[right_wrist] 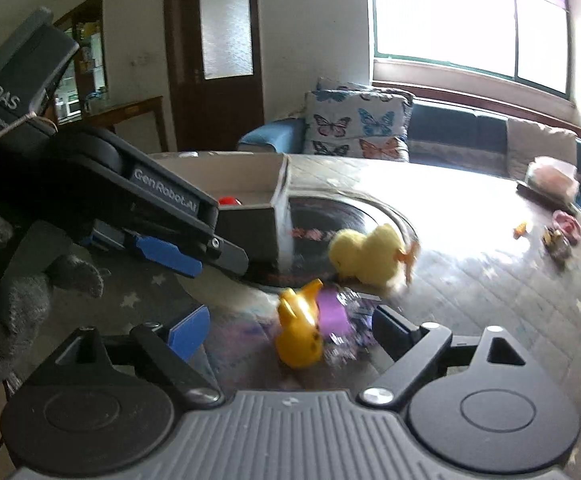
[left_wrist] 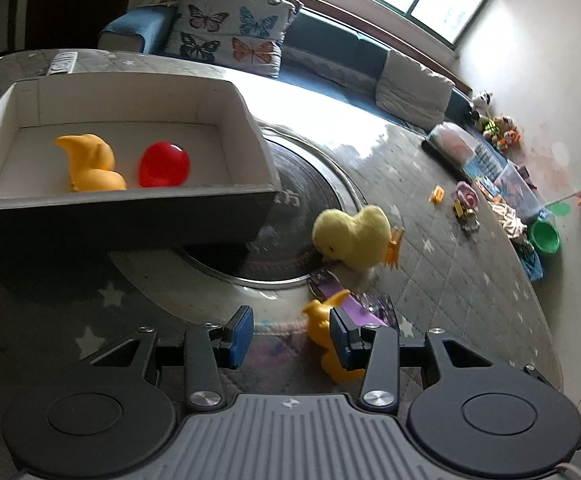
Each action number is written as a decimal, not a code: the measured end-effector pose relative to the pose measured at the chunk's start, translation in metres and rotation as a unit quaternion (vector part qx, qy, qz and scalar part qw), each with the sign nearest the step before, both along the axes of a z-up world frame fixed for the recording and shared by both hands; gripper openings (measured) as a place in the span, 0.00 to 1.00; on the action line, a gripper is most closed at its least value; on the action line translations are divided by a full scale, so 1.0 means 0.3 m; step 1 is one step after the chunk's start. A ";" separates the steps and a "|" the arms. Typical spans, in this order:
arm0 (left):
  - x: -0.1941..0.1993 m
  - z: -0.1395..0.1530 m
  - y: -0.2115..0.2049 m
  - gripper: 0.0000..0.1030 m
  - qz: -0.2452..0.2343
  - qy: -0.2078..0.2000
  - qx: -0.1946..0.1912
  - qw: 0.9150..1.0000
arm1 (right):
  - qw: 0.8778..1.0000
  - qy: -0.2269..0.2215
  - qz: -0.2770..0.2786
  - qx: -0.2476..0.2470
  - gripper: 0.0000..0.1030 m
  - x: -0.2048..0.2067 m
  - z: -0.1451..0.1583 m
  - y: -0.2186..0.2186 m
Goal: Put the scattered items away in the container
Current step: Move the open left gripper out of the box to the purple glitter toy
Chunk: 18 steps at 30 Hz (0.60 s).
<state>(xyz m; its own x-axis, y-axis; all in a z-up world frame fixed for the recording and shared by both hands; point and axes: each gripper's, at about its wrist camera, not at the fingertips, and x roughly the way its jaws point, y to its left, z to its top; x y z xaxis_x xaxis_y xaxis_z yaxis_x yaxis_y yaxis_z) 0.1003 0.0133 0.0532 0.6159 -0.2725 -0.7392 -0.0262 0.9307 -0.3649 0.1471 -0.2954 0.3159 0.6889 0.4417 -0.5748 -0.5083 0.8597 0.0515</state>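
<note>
While our left gripper (left_wrist: 288,336) hangs low over the round table (left_wrist: 430,216), its blue pads stand apart with nothing between them; the loose yellow rubber duck (left_wrist: 322,326) lies just past the right-hand pad, partly hidden behind it. We take the cardboard box (left_wrist: 250,120) as our landmark. Inside the box sit a second yellow duck (left_wrist: 90,164) and a red ball (left_wrist: 164,165), side by side on the white floor, with bare floor left around them. The box's near wall rises between the gripper and the inside, and its near corner overhangs the dark turntable disc (left_wrist: 302,200) set into the table.

Out from that corner, on the disc's rim, the fluffy yellow chick (left_wrist: 354,240) lies tipped forward. Nearer us than the chick, the rubber duck (right_wrist: 300,330) rests on its side, touching a purple card (right_wrist: 332,314) that lies beyond it from the box. Open quilted cloth stretches away from the box toward the table's far edge, where small toys (left_wrist: 466,204) and a green bowl (left_wrist: 545,236) are scattered well apart from our ducks.

In the right wrist view, our right gripper (right_wrist: 286,334) is spread wide, the duck lying between its fingers but touched by neither. The left gripper's body (right_wrist: 162,200) crosses in front of the box there, masking most of its opening.
</note>
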 end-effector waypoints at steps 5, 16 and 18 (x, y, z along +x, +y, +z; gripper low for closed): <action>-0.011 -0.015 -0.043 0.43 -0.013 0.004 0.002 1.000 | 1.000 0.015 -0.012 0.004 0.88 -0.004 -0.037 -0.037; -0.005 -0.041 -0.071 0.43 -0.015 0.015 0.006 1.000 | 0.999 0.039 -0.007 0.010 0.85 -0.008 -0.089 -0.029; -0.001 -0.041 -0.072 0.43 -0.014 0.015 0.007 1.000 | 0.999 0.042 -0.005 0.011 0.82 -0.006 -0.094 -0.022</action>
